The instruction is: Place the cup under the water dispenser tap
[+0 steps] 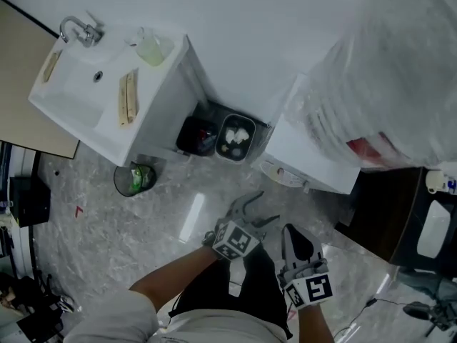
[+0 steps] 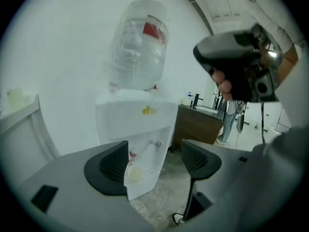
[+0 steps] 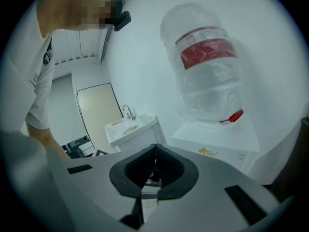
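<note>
Fetch step, not yet begun. On left gripper (image 1: 255,211) fingers released and empty, aimed at the water dispenser (image 1: 314,164). On right gripper (image 1: 294,236) fingers clenched tip to tip, nothing clearly between them. Likely cup (image 1: 151,49): pale, upright on the sink (image 1: 71,98) surface, well apart from the dispenser, beyond the bins (image 1: 218,136). Suggest taking it with left gripper: grip mid-wall, squeeze lightly (probably thin and crushable), keep upright. Then carry to the dispenser, centre on drip tray (image 2: 145,170) below the tap (image 2: 157,143), release only once seated.
</note>
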`<state>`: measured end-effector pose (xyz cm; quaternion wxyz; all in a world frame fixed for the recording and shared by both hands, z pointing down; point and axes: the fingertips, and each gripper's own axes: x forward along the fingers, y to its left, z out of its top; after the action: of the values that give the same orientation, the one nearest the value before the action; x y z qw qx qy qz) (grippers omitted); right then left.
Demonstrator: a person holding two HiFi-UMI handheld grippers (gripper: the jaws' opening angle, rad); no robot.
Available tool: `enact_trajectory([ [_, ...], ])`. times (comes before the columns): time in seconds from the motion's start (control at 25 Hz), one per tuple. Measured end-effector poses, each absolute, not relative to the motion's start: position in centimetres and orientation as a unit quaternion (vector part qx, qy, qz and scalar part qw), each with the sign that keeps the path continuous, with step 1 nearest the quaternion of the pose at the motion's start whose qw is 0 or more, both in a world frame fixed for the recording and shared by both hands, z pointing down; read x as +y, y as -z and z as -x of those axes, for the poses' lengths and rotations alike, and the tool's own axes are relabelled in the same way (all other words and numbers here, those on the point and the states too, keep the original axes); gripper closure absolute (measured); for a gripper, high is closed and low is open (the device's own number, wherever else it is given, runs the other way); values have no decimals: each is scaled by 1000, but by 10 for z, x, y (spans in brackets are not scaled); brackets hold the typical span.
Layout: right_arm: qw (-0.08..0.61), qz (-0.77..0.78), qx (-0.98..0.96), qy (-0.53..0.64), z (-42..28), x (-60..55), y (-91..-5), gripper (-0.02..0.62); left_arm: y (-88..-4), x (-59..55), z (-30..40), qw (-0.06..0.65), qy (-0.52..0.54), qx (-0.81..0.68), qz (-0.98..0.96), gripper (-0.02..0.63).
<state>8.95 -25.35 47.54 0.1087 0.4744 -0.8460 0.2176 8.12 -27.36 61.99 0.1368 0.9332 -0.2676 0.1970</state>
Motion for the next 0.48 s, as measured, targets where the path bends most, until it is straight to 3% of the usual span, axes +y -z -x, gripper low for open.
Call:
enact_trajectory([
  [0.24, 107, -492, -839, -208, -92, -227, -415, 580, -491, -258, -58, 166, -162, -281, -931, 279],
  [0.48, 94, -503, -835, -201, -83, -210, -365, 580, -395, -235, -41, 181, -129, -294, -929, 480],
])
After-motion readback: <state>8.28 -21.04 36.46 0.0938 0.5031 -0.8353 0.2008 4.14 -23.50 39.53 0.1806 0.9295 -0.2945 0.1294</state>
